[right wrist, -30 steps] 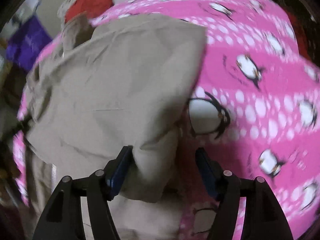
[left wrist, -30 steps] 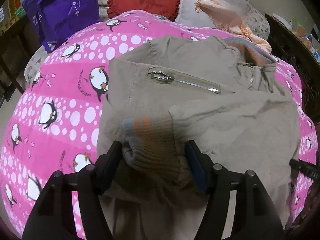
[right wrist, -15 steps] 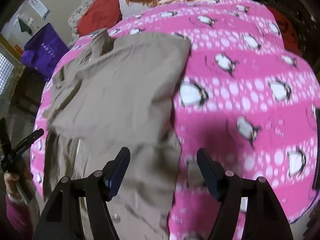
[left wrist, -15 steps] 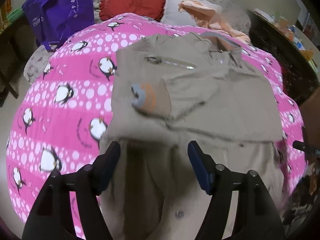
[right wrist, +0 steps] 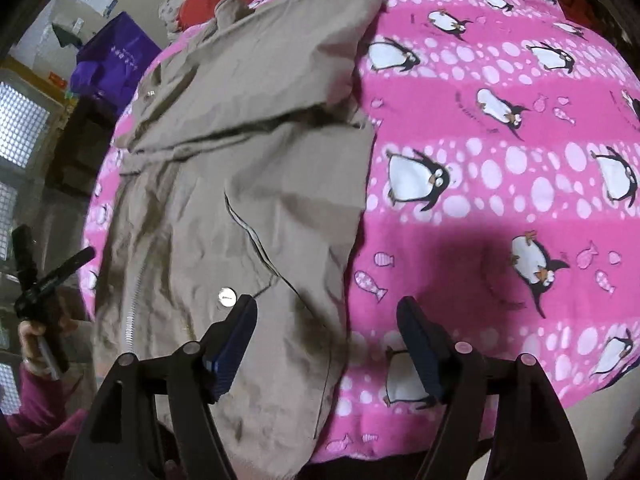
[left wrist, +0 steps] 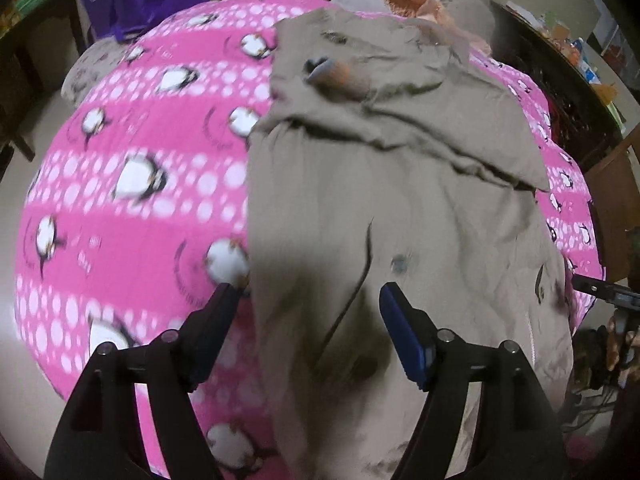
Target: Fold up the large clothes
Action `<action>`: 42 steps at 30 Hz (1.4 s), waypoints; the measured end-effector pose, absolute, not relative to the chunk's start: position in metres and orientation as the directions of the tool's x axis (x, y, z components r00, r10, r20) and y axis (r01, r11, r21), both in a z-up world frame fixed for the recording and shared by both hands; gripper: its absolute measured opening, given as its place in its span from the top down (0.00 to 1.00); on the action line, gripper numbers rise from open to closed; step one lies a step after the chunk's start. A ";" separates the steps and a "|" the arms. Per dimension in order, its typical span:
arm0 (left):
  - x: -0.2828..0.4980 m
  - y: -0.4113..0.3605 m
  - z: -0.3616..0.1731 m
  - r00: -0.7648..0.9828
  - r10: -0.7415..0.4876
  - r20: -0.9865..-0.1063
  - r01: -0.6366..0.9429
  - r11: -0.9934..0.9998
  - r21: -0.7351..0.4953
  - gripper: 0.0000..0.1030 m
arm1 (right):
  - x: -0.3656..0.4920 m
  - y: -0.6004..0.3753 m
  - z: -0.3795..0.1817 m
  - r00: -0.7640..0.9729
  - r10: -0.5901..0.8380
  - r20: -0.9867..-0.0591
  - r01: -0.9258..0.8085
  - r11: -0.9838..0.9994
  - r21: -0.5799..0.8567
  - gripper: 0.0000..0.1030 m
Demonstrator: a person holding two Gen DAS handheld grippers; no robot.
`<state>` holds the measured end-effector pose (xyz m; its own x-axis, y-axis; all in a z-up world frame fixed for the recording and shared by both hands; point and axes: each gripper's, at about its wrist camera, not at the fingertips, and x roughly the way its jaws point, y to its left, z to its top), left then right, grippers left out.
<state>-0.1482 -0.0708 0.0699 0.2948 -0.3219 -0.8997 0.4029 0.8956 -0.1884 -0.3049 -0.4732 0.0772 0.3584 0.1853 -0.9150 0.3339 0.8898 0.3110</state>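
Khaki jacket (left wrist: 400, 200) on the penguin blanket (left wrist: 132, 200), sleeves folded across its chest, left gripper (left wrist: 310, 300) and right gripper (right wrist: 326, 312) above its hem, jaws wide, just opened further, holding nothing

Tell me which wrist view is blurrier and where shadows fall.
Left wrist view: motion-smeared across the pink penguin blanket and beige jacket, with a dark shadow on the jacket near the hand-held gripper. Right wrist view: sharper; shadow on the blanket.

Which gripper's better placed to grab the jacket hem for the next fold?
Probably both. Left gripper straddles the jacket's left edge, right gripper its right edge; both open, empty, near the hem. A wide hem suits two grips.
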 end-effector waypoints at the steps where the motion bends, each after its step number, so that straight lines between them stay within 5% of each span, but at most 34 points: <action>1: -0.150 -0.067 0.068 0.289 -0.323 -0.901 0.395 0.898 -0.195 0.29 | -0.302 -0.470 0.074 0.361 0.175 -0.916 0.329 0.895 0.301 0.28; 4: -0.160 -0.060 0.065 0.279 -0.313 -0.908 0.375 0.906 -0.196 0.29 | -0.288 -0.461 0.066 0.433 0.202 -0.879 0.322 0.876 0.360 0.33; 6: -0.169 -0.056 0.065 0.279 -0.312 -0.908 0.378 0.905 -0.195 0.29 | -0.279 -0.456 0.058 0.435 0.209 -0.876 0.318 0.874 0.367 0.85; 7: -0.175 -0.053 0.067 0.279 -0.316 -0.907 0.384 0.902 -0.196 0.29 | -0.275 -0.453 0.057 0.424 0.195 -0.885 0.306 0.889 0.342 0.98; 12: -0.195 -0.042 0.068 0.265 -0.315 -0.911 0.402 0.895 -0.192 0.29 | -0.297 -0.459 0.080 0.471 0.068 -0.879 0.323 0.914 0.244 0.99; 15: -0.202 -0.041 0.061 0.235 -0.316 -0.919 0.396 0.895 -0.207 0.29 | -0.308 -0.470 0.076 0.442 0.084 -0.893 0.337 0.907 0.252 0.99; 18: -0.209 -0.041 0.054 0.193 -0.324 -0.926 0.391 0.891 -0.231 0.29 | -0.323 -0.466 0.086 0.470 0.172 -0.866 0.302 0.890 0.341 0.85; 20: -0.216 -0.041 0.052 0.167 -0.337 -0.926 0.394 0.884 -0.251 0.29 | -0.335 -0.464 0.090 0.476 0.277 -0.835 0.269 0.858 0.438 0.36; 21: -0.219 -0.040 0.051 0.159 -0.341 -0.927 0.396 0.882 -0.257 0.29 | -0.343 -0.462 0.090 0.473 0.314 -0.823 0.263 0.841 0.472 0.30; 42: -0.239 -0.044 0.044 0.151 -0.292 -0.945 0.398 0.893 -0.212 0.29 | -0.379 -0.409 0.052 0.273 0.461 -0.844 0.220 0.825 0.521 0.30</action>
<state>-0.2391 -0.0444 0.0440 0.1510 -0.2916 -0.9445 0.3982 0.8925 -0.2119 -0.3785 -0.4093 0.0522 0.2726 0.4610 -0.8445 0.2198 0.8247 0.5212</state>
